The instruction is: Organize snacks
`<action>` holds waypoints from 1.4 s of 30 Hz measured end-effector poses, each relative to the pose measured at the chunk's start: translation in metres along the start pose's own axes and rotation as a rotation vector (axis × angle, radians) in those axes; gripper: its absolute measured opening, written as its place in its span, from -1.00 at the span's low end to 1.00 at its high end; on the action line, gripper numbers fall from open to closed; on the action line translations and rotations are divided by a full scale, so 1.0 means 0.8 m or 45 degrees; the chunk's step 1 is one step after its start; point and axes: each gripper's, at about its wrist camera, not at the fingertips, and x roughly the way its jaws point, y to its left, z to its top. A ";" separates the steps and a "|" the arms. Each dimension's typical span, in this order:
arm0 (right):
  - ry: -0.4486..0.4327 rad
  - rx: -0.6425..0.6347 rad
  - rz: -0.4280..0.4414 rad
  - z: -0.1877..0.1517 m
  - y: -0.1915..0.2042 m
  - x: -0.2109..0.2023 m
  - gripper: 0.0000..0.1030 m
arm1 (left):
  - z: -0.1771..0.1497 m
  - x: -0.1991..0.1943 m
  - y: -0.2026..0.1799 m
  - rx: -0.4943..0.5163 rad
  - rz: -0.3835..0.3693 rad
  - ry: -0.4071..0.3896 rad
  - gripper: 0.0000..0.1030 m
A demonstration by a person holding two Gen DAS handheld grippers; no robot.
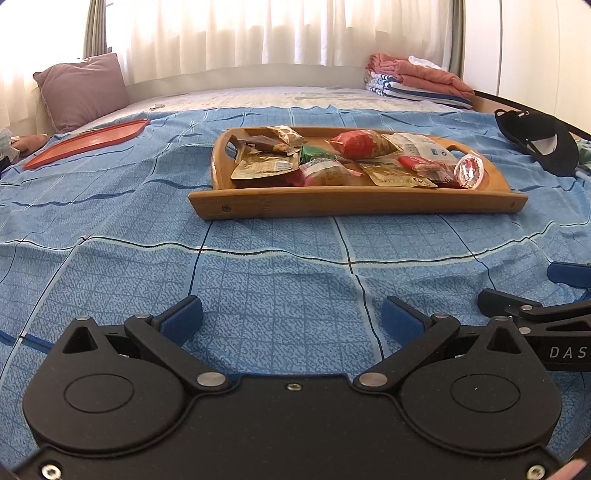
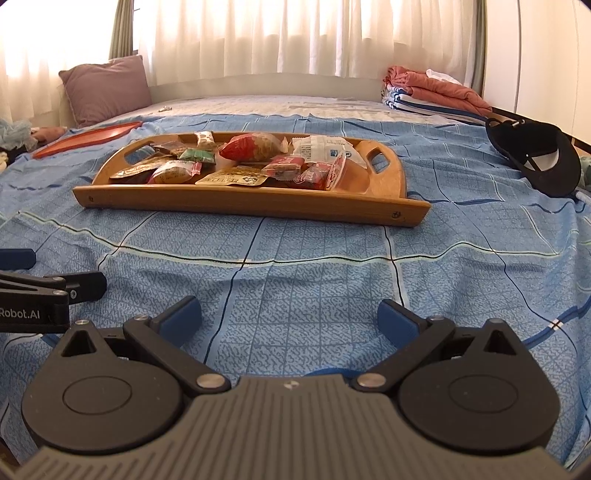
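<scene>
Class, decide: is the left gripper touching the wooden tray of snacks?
Apart. The left wrist view shows the left gripper, jaws open, with a broad stretch of blue bedsheet between it and the wooden tray.

Blue checked bedspread [image 1: 280,273], white curtains [image 1: 280,29] backlit, mauve pillow [image 2: 105,88].

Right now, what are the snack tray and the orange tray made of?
Snack tray: looks like bamboo or light wood with a smooth satin finish, given the visible grain and a screw at the corner. Orange tray: probably moulded plastic, given its uniform colour, thin rim and slight sheen.
</scene>
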 end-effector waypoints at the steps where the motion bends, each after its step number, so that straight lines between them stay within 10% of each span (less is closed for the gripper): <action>1: 0.004 -0.007 0.001 0.000 0.000 0.001 1.00 | -0.001 0.000 -0.001 0.004 0.001 -0.003 1.00; 42: 0.006 -0.044 -0.014 0.000 0.006 0.003 1.00 | -0.003 0.000 -0.003 0.011 0.002 -0.003 1.00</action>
